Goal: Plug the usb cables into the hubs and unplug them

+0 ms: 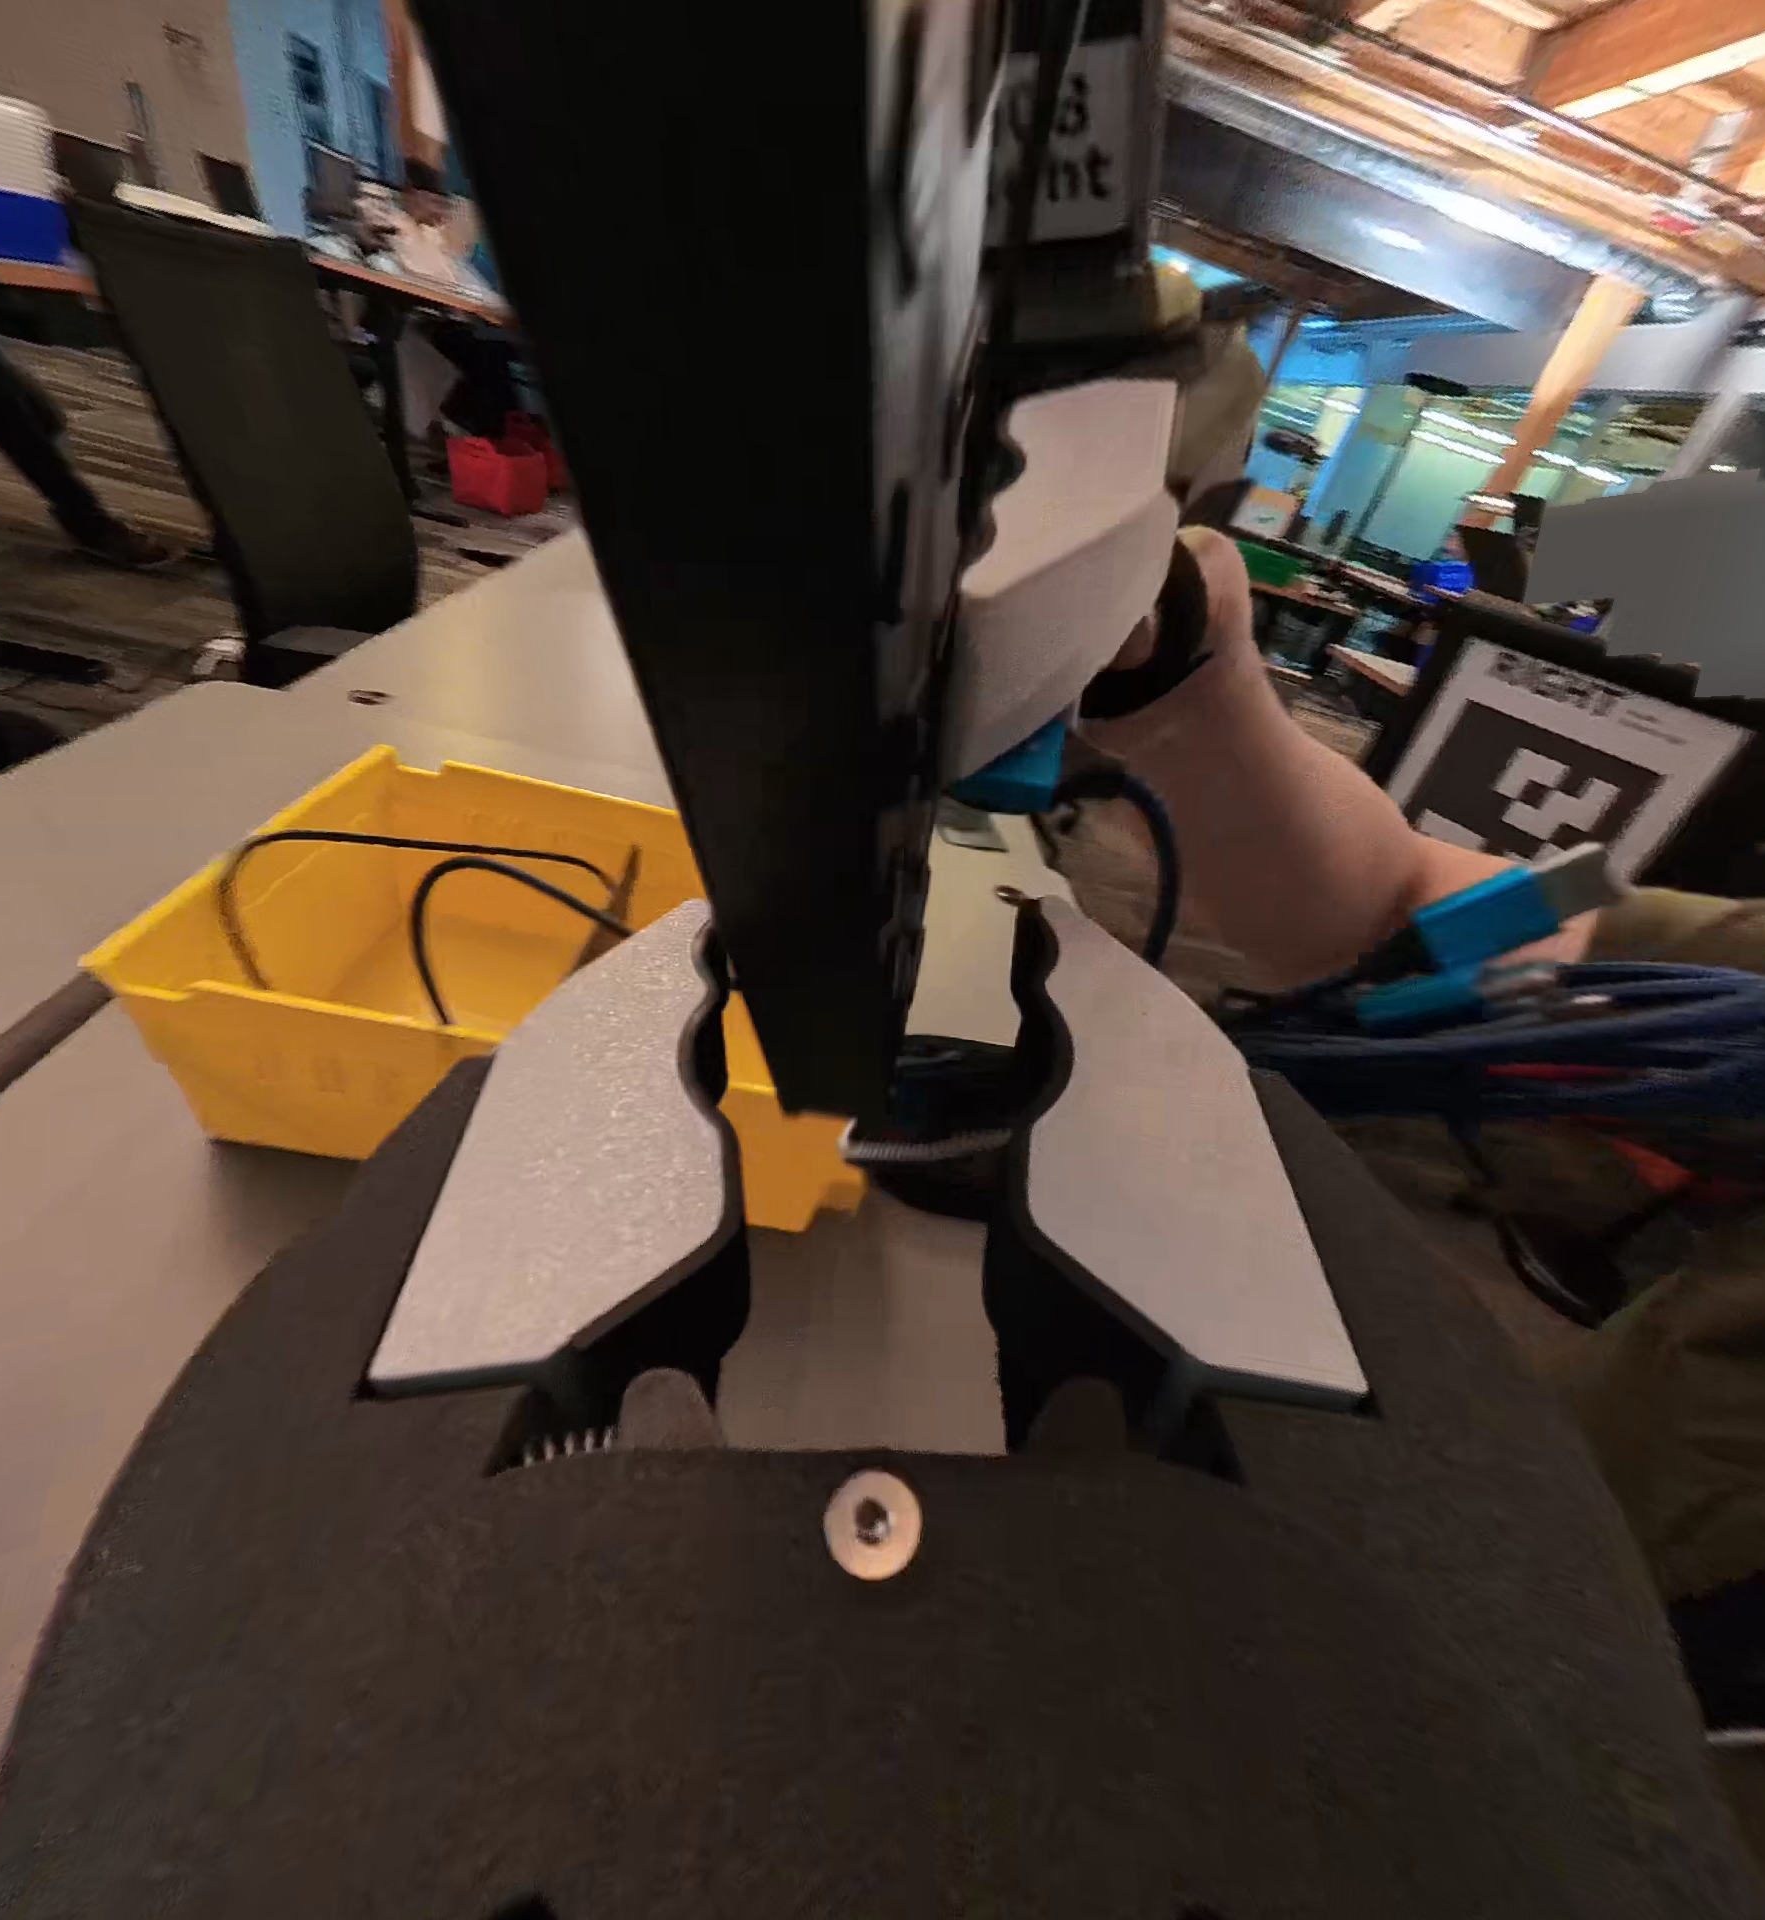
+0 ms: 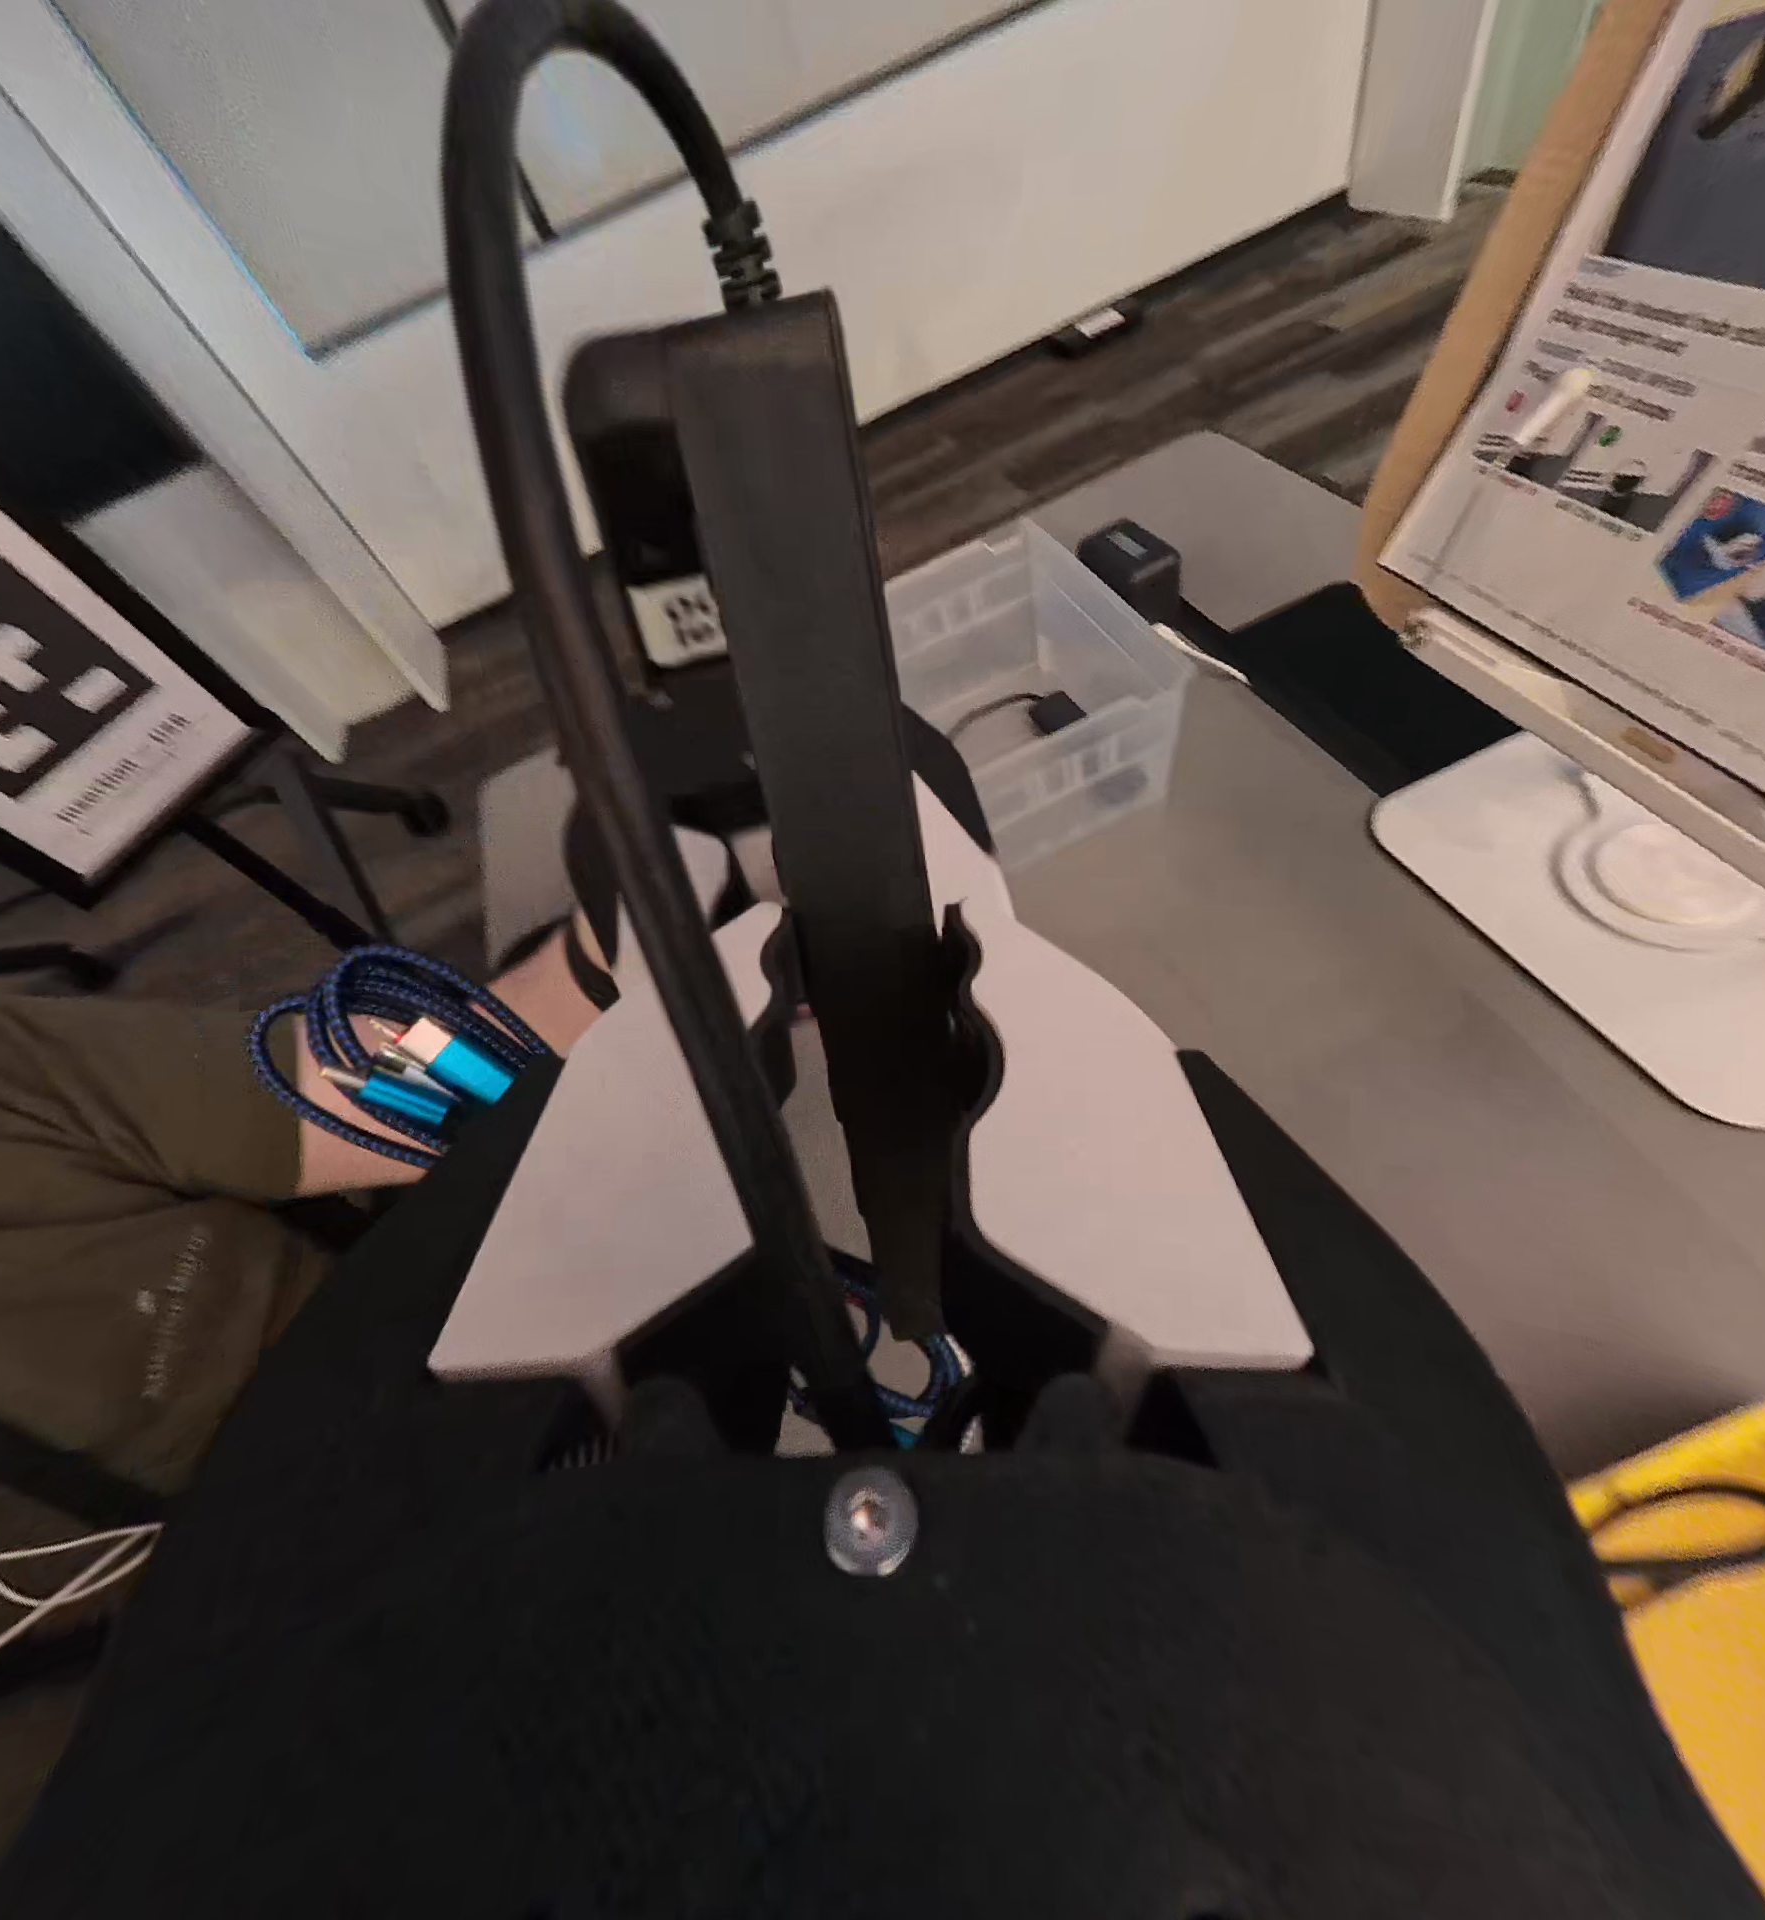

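Hub (image 2: pixel 816 727) top cut by frame edge in left wrist view; its ports unseen. Blue cables (image 1: pixel 1584 1049) blurred, bundle count unreadable.

Left claw (image 1: pixel 873 1023) gapes wide; right claw (image 2: pixel 862 997) is clamped tight.

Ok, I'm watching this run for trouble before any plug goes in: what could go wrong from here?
1. The right gripper clamps the hub near one end only, and the left gripper is open around it, so a plug's push may pivot it.
2. The hub's thick cord loops back between the right fingers and could snag.
3. The blue cables are bundled; pulling one may drag the rest.
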Available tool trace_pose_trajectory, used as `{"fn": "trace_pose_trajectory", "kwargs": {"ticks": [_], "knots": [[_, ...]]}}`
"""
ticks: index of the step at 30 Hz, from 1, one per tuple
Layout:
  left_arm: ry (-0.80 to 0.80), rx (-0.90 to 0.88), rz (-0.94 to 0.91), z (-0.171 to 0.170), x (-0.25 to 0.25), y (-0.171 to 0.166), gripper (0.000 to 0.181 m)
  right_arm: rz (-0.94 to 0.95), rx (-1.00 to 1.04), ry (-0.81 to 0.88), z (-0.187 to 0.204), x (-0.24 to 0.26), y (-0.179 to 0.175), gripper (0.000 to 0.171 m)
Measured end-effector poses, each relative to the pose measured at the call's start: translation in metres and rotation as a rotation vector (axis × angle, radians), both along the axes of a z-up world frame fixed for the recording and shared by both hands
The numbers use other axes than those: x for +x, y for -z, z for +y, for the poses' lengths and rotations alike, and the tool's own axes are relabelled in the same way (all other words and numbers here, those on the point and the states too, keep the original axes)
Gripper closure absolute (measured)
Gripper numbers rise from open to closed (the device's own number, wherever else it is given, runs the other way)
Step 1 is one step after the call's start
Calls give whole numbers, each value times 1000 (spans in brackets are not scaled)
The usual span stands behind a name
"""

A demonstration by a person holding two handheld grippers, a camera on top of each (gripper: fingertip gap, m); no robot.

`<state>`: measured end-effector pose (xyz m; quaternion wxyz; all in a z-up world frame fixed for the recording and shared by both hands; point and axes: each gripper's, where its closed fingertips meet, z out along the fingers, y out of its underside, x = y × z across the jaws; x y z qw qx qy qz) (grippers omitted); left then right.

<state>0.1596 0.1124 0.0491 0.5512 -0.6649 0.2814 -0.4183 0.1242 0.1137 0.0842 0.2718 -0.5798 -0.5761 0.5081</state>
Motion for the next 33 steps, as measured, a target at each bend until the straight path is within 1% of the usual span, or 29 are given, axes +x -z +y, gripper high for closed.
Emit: {"fn": "trace_pose_trajectory", "kwargs": {"ticks": [3, 6, 8, 10, 12, 15, 18, 20, 23, 25, 28, 31, 33], "knots": [[-155, 16, -23, 9, -41, -9, 131, -33, 40, 59, 28, 7, -1, 144], [-275, 30, -13, 10, -77, -13, 135, -76, 130, 116, 71, 20, -7, 144], [-314, 36, -5, 8, -91, -16, 136, -138, 229, 155, 109, 33, -6, 144], [-309, 55, -34, 1, -95, -24, 139, -203, 313, 162, 144, 47, 1, 143], [-306, 67, -53, -3, -97, -30, 140, -298, 343, 190, 179, 62, 18, 143], [-312, 81, -35, -8, -97, -33, 141, -419, 330, 282, 228, 83, 56, 144], [-303, 97, -24, -12, -94, -36, 142, -488, 364, 316, 258, 97, 101, 144], [-301, 107, -18, -13, -92, -38, 142, -536, 439, 305, 270, 103, 128, 144], [-299, 112, -15, -14, -90, -39, 143, -642, 551, 233, 277, 113, 165, 144], [-294, 110, -13, -14, -88, -39, 143, -682, 536, 122, 267, 117, 186, 144], [-293, 106, -4, -12, -85, -37, 144, -780, 468, 55, 260, 121, 210, 144], [-284, 98, 4, -11, -82, -35, 144, -834, 402, 56, 258, 115, 222, 144], [-280, 91, 15, -10, -79, -32, 144, -868, 394, 56, 257, 113, 228, 143]]}}
